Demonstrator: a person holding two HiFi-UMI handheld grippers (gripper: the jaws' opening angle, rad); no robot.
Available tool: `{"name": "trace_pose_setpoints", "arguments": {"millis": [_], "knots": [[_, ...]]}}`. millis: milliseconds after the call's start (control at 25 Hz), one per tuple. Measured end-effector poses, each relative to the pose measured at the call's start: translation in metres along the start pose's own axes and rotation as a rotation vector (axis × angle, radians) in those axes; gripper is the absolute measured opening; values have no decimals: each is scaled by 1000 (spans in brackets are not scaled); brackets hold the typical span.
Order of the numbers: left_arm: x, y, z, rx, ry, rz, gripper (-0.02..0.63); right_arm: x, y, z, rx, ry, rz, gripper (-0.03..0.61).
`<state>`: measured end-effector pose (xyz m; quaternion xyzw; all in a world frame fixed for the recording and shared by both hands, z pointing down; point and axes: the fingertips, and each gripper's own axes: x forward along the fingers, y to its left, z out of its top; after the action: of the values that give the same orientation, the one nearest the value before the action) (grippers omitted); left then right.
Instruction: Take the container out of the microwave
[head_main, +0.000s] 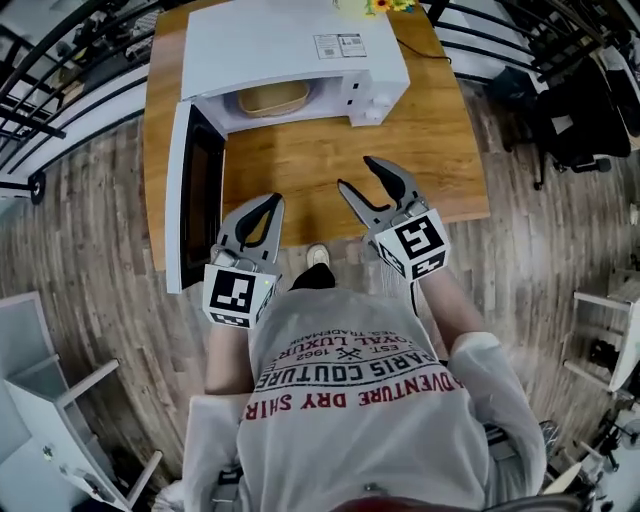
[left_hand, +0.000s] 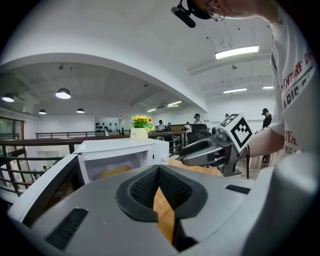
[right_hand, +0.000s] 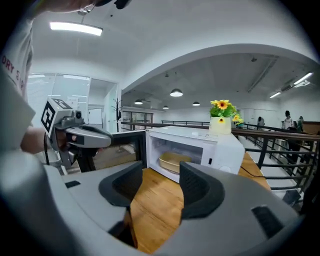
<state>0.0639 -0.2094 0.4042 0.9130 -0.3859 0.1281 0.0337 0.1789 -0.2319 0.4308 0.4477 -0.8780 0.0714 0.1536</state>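
A white microwave (head_main: 290, 45) stands on the wooden table (head_main: 440, 140) with its door (head_main: 190, 190) swung open to the left. Inside it sits a shallow tan container (head_main: 272, 98), also visible through the opening in the right gripper view as a container (right_hand: 174, 161). My left gripper (head_main: 274, 201) is shut with nothing in it, near the table's front edge beside the open door. My right gripper (head_main: 357, 172) stands open and empty over the table, in front of the microwave's opening. Both are well short of the container.
A pot of yellow flowers (right_hand: 221, 120) sits behind the microwave. A black cable (head_main: 425, 52) runs off the table's back right. Black railings (head_main: 60, 70) border the table's far side. Wooden floor (head_main: 90, 270) lies around, and a white shelf (head_main: 50, 410) stands at lower left.
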Motion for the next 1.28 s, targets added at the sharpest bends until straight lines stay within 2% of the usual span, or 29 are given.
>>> {"name": "trace_pose_setpoints", "arguments": {"millis": [160, 440, 880, 1000, 1080, 1240, 1280], "knots": [[20, 28, -3, -14, 10, 17, 14, 52, -6, -1, -50, 64, 88, 230], [35, 66, 5, -36, -8, 58, 14, 126, -11, -6, -168, 207, 176, 230], [42, 98, 8, -86, -19, 114, 14, 221, -18, -47, -546, 484, 272, 230], [43, 108, 8, -71, -20, 134, 14, 241, -22, -58, -689, 510, 275, 230], [42, 112, 9, -93, -26, 146, 14, 251, -24, -66, -780, 525, 284, 229], [41, 113, 7, -114, -27, 146, 14, 266, -25, -80, -856, 571, 325, 219], [41, 112, 7, -113, -27, 143, 14, 269, -25, -81, -866, 580, 330, 196]]}}
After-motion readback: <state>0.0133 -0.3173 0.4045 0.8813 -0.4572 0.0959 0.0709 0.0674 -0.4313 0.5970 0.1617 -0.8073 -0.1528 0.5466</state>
